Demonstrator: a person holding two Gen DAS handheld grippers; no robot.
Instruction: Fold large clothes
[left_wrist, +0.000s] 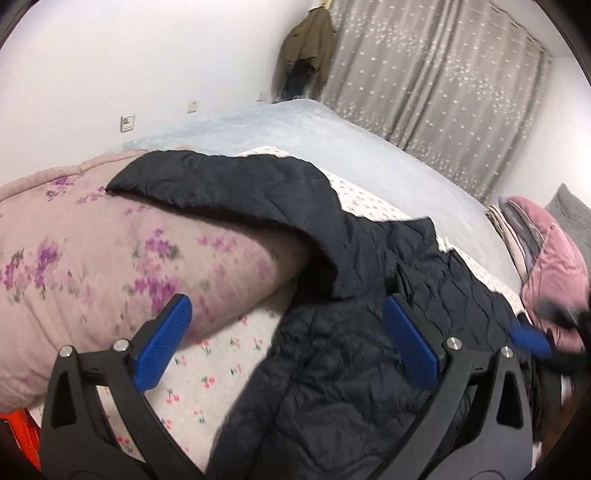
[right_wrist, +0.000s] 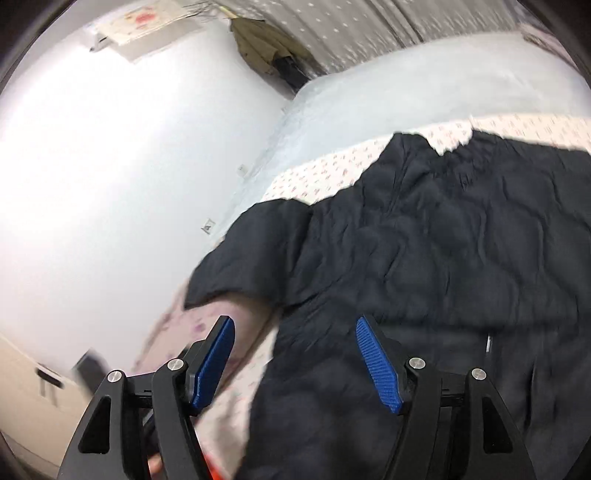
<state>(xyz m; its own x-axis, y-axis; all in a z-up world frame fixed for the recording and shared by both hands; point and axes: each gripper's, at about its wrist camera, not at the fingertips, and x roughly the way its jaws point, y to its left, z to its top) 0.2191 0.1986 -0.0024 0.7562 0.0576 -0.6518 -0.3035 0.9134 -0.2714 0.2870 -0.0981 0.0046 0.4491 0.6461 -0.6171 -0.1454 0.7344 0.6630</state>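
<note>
Left wrist alone shows pink clothes (left_wrist: 546, 251); both grippers' fingers (left_wrist: 406, 343) spread, empty.

A white wall (left_wrist: 129, 55) with two sockets (left_wrist: 127, 122) runs behind the bed (left_wrist: 332, 140), which wears a pale blue cover. Grey patterned curtains (left_wrist: 443, 81) hang along the far side, and an olive coat (left_wrist: 306, 48) hangs in the corner. Folded pink bedding (left_wrist: 546, 251) sits at right.
</note>
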